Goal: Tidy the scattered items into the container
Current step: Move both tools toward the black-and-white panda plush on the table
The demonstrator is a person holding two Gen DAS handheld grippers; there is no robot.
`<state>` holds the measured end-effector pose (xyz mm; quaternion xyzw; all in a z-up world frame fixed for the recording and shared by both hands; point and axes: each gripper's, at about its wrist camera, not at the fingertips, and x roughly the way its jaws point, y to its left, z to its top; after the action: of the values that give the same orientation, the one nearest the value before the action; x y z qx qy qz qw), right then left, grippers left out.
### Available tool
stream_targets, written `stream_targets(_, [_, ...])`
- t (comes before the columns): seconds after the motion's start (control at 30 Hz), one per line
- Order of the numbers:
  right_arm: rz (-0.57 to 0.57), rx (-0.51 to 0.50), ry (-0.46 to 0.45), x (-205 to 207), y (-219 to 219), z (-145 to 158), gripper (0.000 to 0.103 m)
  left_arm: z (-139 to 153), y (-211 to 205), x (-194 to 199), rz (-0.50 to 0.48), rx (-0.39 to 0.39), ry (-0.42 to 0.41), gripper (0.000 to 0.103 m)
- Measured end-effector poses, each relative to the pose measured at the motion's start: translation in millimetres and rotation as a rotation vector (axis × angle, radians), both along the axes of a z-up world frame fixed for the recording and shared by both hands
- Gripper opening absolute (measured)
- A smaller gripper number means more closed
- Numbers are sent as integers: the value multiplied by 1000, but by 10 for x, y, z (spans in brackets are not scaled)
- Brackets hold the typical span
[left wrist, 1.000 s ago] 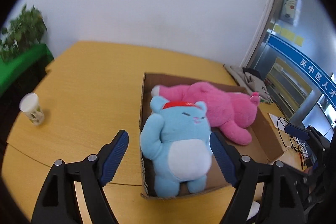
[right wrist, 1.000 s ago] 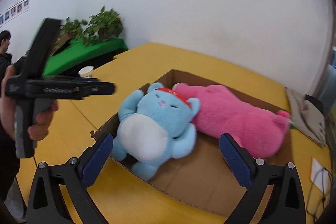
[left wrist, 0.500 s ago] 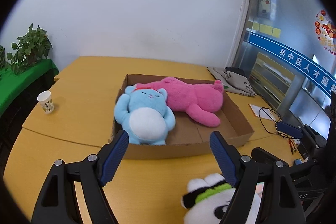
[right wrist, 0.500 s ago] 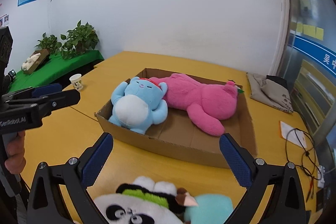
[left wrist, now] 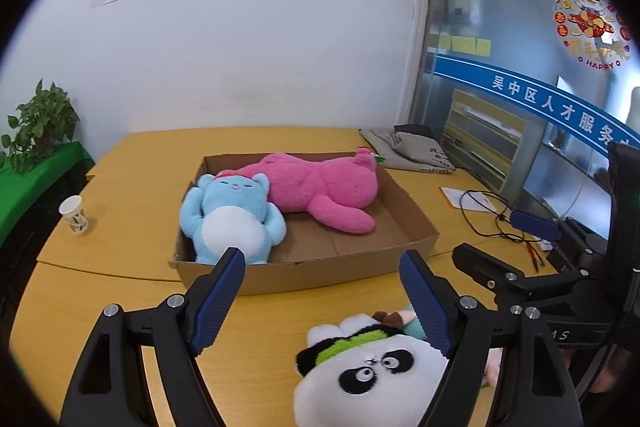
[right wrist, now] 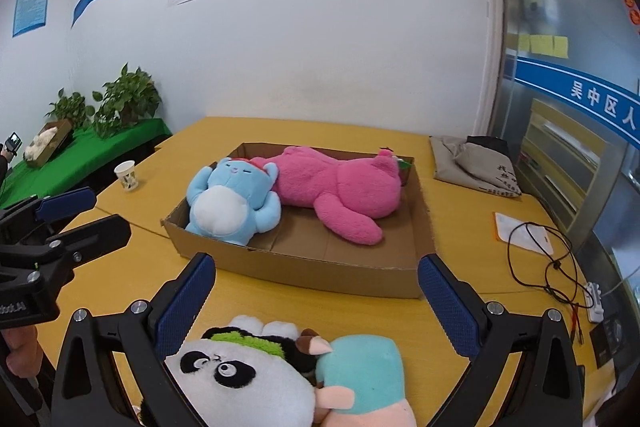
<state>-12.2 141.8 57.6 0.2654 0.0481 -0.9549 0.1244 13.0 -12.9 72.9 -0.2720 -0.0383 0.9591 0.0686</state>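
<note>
Both grippers have drawn back from the box [left wrist: 304,275] since a second ago, so a panda [left wrist: 360,379] and a teal toy [right wrist: 360,375] on the table [left wrist: 120,203] now show at the near edge. From left to right: a paper cup [left wrist: 75,215] stands apart on the table, the blue bear [left wrist: 232,215] lies in the box's left end, and the pink toy [left wrist: 320,187] lies beside it, touching it. The left gripper [left wrist: 320,291] and the right gripper [right wrist: 316,295] both hover with jaws spread wide and nothing between the pads, the panda just below them.
</note>
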Motion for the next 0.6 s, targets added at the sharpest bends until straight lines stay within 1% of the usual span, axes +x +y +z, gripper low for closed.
stream_targets(0.27, [-33, -2, -47, -38, 172, -169, 103, -177, 67, -17, -6, 22, -46, 80])
stream_targets(0.43, [-32, 5, -63, -92, 173, -250, 103, -321, -26, -38, 18, 64, -97, 80])
stream_targets(0.6, [-27, 8, -72, -112, 186, -312, 103, -443, -126, -12, 28, 86, -130, 80])
